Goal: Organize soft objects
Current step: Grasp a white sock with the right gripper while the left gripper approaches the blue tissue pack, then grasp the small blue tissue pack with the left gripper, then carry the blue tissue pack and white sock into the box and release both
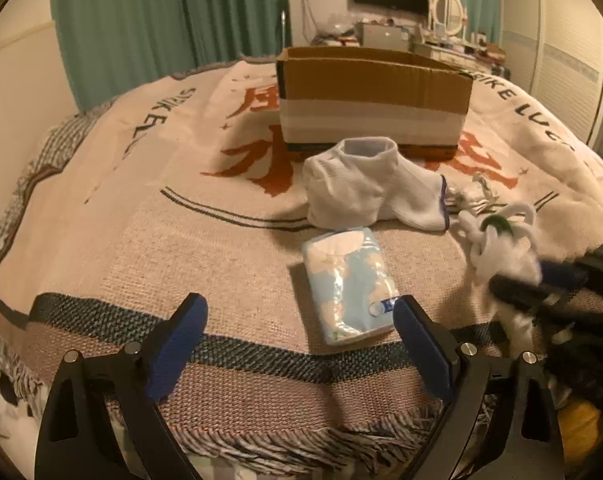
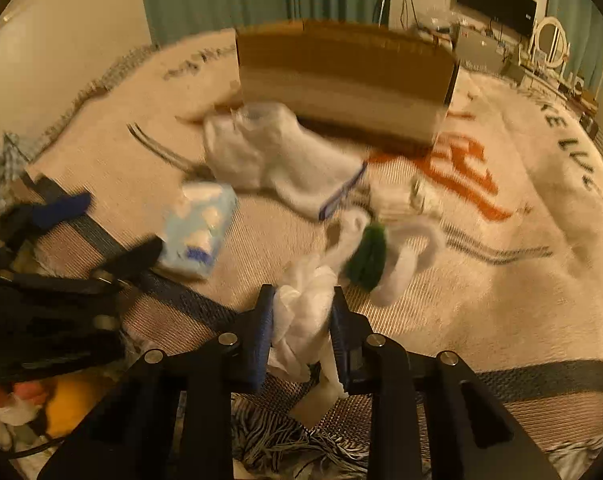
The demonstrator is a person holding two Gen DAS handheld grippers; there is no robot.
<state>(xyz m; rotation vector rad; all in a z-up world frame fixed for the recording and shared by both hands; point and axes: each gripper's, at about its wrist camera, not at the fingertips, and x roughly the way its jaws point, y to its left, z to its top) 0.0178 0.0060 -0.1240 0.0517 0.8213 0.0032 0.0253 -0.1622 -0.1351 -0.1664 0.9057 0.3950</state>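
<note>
White cloth (image 2: 305, 320) pinched between right gripper (image 2: 301, 320) fingers; left gripper (image 1: 301, 332) fingers wide apart.

A white sock bundle (image 1: 375, 184) with a blue-edged cuff lies rumpled on the bed, just in front of the open cardboard box (image 1: 375, 98), its rolled opening facing up. Nearer the bed's edge, a soft pale-blue tissue pack (image 1: 351, 284) with white cloud shapes lies flat, apart from the socks. To its right, a limp white fabric piece (image 2: 305, 316) with loops and a dark green part (image 2: 367, 256) is pinched at one end between the right tool (image 2: 301, 332) pads, its far end trailing onto the bed beside the sock cuff.
</note>
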